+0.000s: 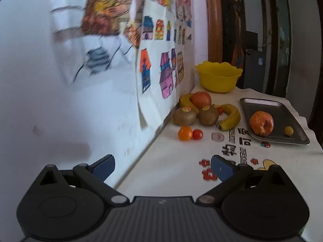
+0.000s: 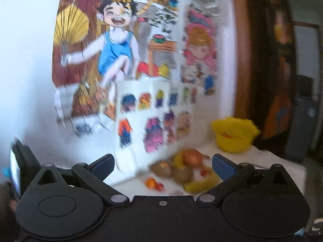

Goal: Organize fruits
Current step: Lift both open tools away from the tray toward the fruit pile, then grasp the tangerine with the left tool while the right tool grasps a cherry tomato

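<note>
A: Both claws are spread wide with nothing between the pads. The left gripper [image 1: 162,167] hangs over the near part of the white printed tablecloth [image 1: 173,161]; the right gripper [image 2: 163,166] looks at the same corner, but its view is smeared.

B: Where's the fruit?

A: Heaped at the far left against the wall: two brown kiwis with stickers [image 1: 194,116], a reddish apple [image 1: 201,99] behind them, a curved yellow banana [image 1: 230,119] to their right. Nearer lie a small orange [image 1: 185,133] touching a red cherry tomato [image 1: 197,134]. On the right, the grey metal tray [image 1: 282,109] holds a wrinkled orange-red apple [image 1: 261,123] and a small yellow fruit [image 1: 288,130]. The scalloped yellow plastic bowl [image 1: 219,76] stands farthest.

B: What might go wrong?

A: I'd worry about pulling one piece from the heap and the round ones rolling. Wide fingers could knock the tomato while closing on the orange. The taped children's drawings [image 1: 161,68] hang just beside the heap and could snag.
</note>
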The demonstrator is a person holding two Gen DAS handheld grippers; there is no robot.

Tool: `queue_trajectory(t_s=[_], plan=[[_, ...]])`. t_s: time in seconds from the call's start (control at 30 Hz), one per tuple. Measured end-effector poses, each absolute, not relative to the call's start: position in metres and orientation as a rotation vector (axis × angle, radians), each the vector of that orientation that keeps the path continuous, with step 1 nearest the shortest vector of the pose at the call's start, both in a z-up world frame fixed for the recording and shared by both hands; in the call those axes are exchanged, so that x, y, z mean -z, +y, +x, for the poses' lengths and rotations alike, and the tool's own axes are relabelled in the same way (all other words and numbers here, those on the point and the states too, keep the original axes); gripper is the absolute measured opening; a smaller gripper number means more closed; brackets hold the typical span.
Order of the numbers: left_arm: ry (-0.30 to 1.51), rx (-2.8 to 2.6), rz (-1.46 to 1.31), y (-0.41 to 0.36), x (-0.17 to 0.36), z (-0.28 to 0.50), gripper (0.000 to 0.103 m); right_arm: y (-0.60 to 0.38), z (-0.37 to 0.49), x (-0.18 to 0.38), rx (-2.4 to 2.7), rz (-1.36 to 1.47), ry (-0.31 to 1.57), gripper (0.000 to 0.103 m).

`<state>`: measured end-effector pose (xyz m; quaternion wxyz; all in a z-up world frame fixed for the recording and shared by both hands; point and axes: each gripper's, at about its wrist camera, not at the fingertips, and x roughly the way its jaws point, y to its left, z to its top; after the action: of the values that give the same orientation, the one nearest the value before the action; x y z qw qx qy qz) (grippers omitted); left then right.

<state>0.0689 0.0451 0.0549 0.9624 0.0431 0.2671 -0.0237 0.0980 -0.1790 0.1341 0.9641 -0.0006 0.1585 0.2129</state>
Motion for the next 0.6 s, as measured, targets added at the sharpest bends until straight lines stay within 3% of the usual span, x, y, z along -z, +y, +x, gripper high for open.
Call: queue_trajectory(t_s=[0.13,0.37,0.6], plan=[[0.49,0.098,0.138,0.042,-0.057,0.089,0.103,-0.182,0.141,-0.138,-0.605,0.012,0.336,0.102],[0.502,0.11,0.153,0.043,-0.039,0.116,0.102,-0.163,0.179,-0.058,-0.566,-0.268,0.367,0.102],[0.526,0.143,0.111,0.03,-0.031,0.137,0.102,-0.174,0.209,-0.008,-0.567,-0.292,0.46,0.092]])
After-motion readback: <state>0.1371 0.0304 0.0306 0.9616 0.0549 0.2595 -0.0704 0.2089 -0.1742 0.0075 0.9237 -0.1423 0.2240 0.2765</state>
